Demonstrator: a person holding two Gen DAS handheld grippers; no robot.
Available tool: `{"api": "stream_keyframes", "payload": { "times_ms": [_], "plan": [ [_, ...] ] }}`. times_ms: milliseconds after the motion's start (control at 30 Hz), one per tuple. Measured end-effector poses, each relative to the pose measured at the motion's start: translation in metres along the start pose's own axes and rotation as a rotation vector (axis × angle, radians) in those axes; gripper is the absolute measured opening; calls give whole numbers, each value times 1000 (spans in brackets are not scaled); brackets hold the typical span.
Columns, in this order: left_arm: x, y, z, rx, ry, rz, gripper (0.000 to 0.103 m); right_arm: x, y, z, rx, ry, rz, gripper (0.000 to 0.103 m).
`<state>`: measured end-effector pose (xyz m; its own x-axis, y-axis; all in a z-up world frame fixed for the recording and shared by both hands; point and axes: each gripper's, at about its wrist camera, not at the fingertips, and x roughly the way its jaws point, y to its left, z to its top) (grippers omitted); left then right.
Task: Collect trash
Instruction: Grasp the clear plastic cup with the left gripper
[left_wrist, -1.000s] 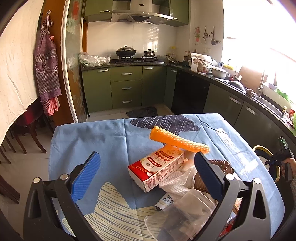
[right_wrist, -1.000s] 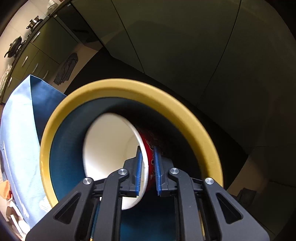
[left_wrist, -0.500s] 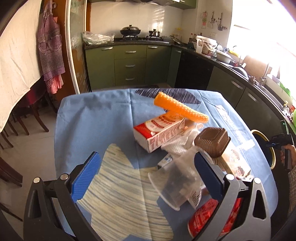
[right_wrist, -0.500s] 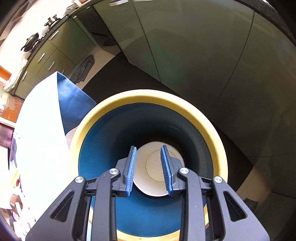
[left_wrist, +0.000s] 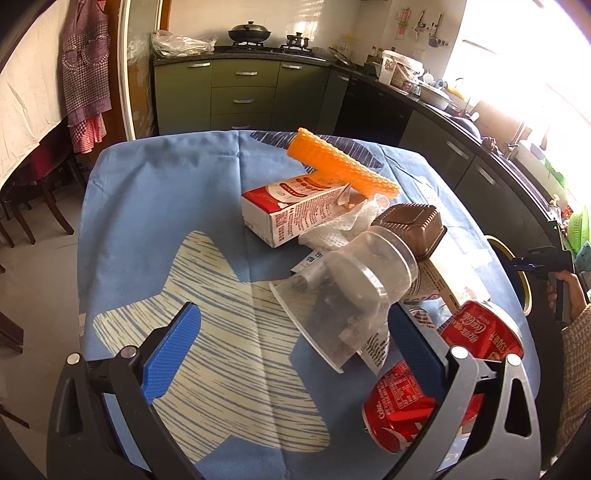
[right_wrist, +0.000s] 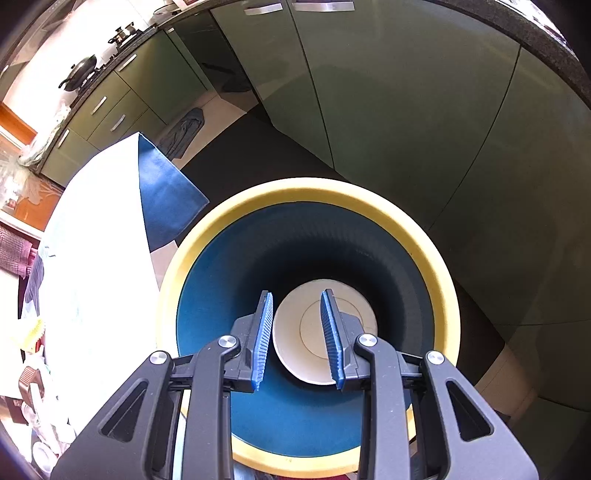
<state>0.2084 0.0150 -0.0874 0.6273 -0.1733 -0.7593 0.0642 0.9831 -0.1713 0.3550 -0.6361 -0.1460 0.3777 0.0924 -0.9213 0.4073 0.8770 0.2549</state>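
Note:
A pile of trash lies on the blue tablecloth (left_wrist: 155, 206): an orange ribbed roll (left_wrist: 341, 167), a red and white carton (left_wrist: 295, 208), a brown plastic tray (left_wrist: 408, 230), a clear plastic cup (left_wrist: 347, 295) and two crushed red cans (left_wrist: 400, 404). My left gripper (left_wrist: 295, 354) is open above the table's near side, the cup between its fingers' line. My right gripper (right_wrist: 297, 341) is open and empty over the blue bin with a yellow rim (right_wrist: 207, 236). A white paper cup (right_wrist: 325, 328) lies at the bin's bottom. The right gripper also shows in the left wrist view (left_wrist: 539, 260).
Green kitchen cabinets (right_wrist: 388, 92) stand close behind the bin. The tablecloth edge (right_wrist: 166, 192) hangs left of the bin. Dark wooden chairs (left_wrist: 33, 192) stand left of the table. A stove with pots (left_wrist: 251, 35) is at the back.
My right gripper opened and let go of the paper cup, which dropped to the bin's bottom; the gripper then rose. My left gripper pulled back and up, bringing the cans into view.

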Motion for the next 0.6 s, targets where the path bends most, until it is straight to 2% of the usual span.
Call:
{"api": "stream_keyframes", "payload": {
  "times_ms": [67,133,267,333,367,400,600],
  "plan": [
    [1,-1,1,-5,-4,-28,90,1,1,1,-1,-2,-2,30],
    [1,-2,2,-8,-15,-45,80,0,1,1,-2,-4,-2,32],
    [0,0,5,-25,-30,-79,49,1,3,2,-10,-9,4,32],
    [-2,1,6,-30,-44,-97,29,0,4,0,-17,-10,13,32],
    [-3,2,6,-28,-46,-107,12,-1,5,-1,-21,-11,16,32],
    [-3,2,7,-28,-45,-121,5,-2,6,-2,-27,-13,18,32],
    [1,2,6,-48,6,-136,7,-3,11,-7,-48,-11,38,32]
  ]
}}
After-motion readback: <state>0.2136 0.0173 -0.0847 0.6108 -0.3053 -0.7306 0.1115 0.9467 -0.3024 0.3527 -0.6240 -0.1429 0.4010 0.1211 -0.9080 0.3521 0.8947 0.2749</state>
